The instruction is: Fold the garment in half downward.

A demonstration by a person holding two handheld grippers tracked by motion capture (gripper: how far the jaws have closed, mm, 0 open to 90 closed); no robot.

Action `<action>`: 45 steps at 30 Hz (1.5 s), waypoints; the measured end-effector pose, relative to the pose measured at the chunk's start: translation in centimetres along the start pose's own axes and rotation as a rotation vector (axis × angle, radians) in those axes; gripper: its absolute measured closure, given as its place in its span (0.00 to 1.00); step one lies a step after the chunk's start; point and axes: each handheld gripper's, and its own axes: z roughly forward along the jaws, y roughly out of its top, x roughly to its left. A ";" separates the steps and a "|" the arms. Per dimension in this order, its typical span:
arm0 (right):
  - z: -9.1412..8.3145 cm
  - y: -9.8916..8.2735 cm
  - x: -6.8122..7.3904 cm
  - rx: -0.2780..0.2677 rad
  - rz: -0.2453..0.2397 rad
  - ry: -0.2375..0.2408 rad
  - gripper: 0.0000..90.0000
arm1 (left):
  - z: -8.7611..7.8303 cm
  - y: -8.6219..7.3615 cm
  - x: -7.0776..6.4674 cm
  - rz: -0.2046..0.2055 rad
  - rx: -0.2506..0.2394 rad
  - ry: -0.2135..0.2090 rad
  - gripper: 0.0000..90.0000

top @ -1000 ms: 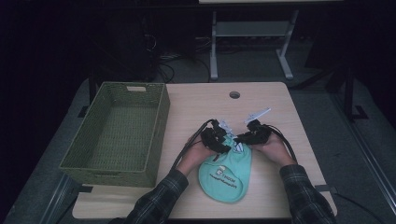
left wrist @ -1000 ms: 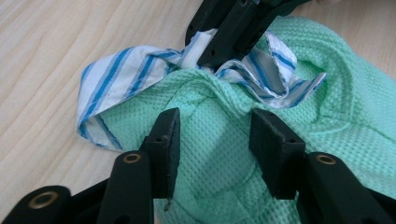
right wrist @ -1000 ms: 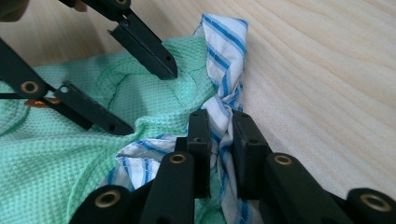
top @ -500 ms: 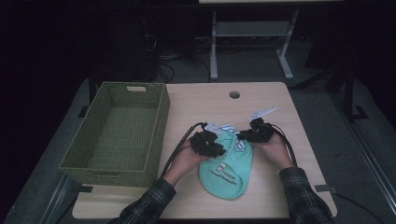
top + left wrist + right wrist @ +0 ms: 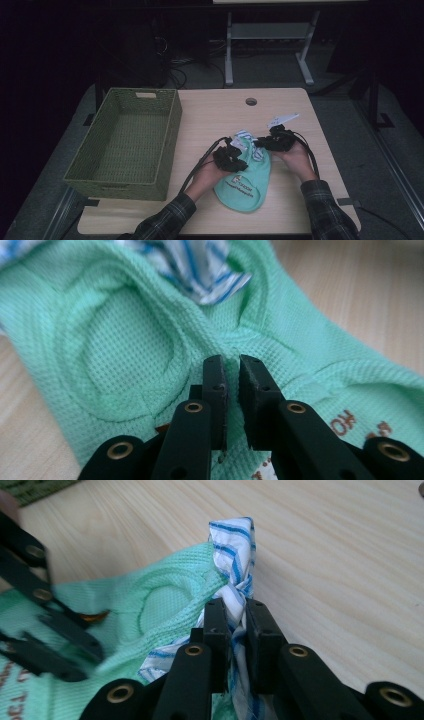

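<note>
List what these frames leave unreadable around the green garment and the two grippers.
- Brown lettering on the green garment: too small in the high view, cut off by the jaws in the left gripper view.
- Left gripper: its jaws have just been closing; whether the pads pinch a fold is unclear.
- Striped cloth: its lower part is hidden behind the right gripper.
- Left gripper in the right gripper view: blurred.

High view dim, underexposed: table (image 5: 280, 115) lit softly from above, surround black from 9 through 12 to 3 o'clock. Gripper views bright and even, no glare; cloth (image 5: 125, 355) sharp mid-frame, jaws soft at 6 o'clock. Right gripper view: left gripper (image 5: 55, 630) motion-blurred at 9 o'clock.
</note>
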 end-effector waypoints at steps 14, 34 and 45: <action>-2.8 0.7 2.0 -0.101 -0.036 0.050 0.91 | 0.7 -0.1 0.5 0.017 -0.009 0.052 0.92; -4.8 0.7 4.8 -0.138 -0.126 -0.025 0.90 | -4.9 -3.2 -2.7 0.037 -0.014 0.050 0.84; -4.3 0.1 8.1 -0.139 -0.216 -0.073 0.90 | -3.9 -5.4 -2.5 0.001 0.043 0.057 0.84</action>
